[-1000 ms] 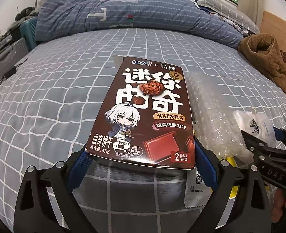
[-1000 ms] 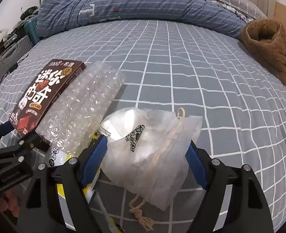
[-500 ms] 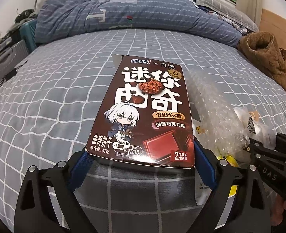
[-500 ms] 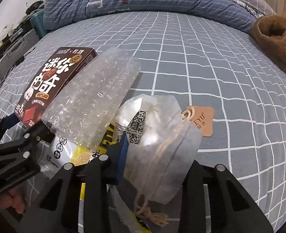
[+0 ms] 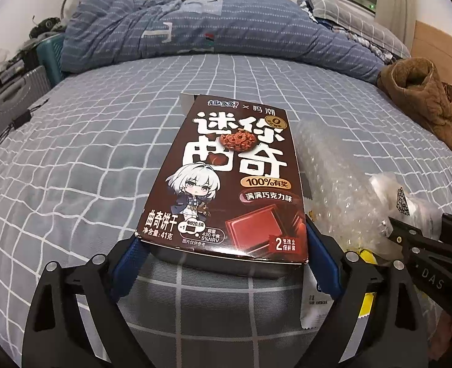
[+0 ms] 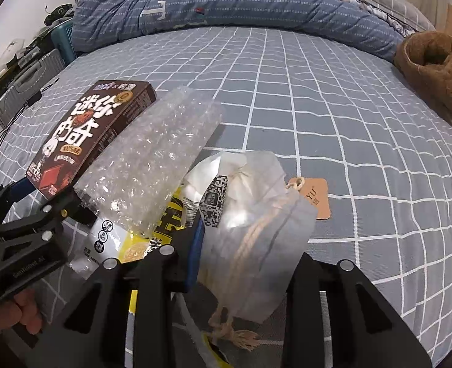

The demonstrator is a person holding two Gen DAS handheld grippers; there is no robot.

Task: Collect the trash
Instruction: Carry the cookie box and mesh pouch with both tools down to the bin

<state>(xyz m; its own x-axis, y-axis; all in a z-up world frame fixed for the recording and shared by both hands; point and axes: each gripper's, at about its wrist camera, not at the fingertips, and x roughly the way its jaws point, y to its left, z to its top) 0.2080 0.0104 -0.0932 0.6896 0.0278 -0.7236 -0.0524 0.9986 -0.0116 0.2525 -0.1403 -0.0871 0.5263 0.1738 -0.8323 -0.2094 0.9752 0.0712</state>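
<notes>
The right gripper (image 6: 244,263), its jaws having just been closing, is pinching the clear plastic bag (image 6: 256,230) with its string and tag, while the left gripper (image 5: 222,263) is clamping the near end of the brown cookie box (image 5: 226,184) beside it. Lifting the bag cleanly likely means rising slowly, since bubble wrap (image 6: 152,168) and a yellow wrapper (image 6: 164,227) are overlapping it. The bed (image 6: 348,107) is lying open toward its far edge, where a blue quilt (image 6: 226,3) is bunching.
</notes>
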